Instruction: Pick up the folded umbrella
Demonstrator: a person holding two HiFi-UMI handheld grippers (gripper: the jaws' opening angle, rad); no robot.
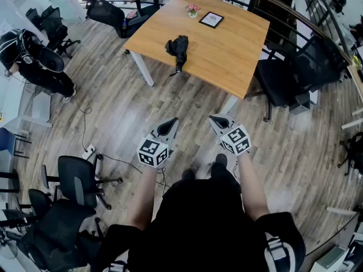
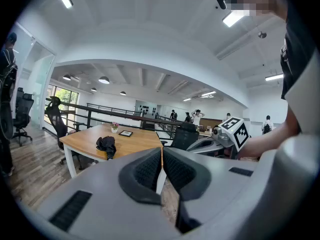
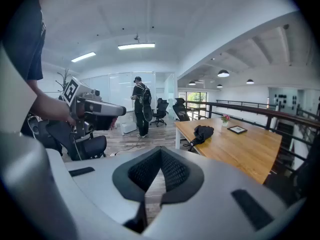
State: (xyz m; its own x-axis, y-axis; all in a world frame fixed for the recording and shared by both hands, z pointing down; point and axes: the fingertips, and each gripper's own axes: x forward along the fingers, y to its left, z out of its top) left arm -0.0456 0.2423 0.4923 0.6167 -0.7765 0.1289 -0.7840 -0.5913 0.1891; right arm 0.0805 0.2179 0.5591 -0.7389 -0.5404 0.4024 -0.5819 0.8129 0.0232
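On far surface (image 1: 238, 55), near its left edge: folded umbrella (image 1: 178, 49) lies flat, untouched | left claw (image 1: 169, 123): jaws together, empty | right claw (image 1: 218, 120): jaws together, empty | both aimed toward surface, well apart from umbrella, apparently staged for approach.

Wooden table (image 1: 227, 50), folded black umbrella (image 1: 178, 48), small flower pot (image 1: 193, 9), framed picture (image 1: 211, 20) on top

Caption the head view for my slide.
Shut and empty, the left gripper and right gripper hover short of the table holding the folded umbrella.
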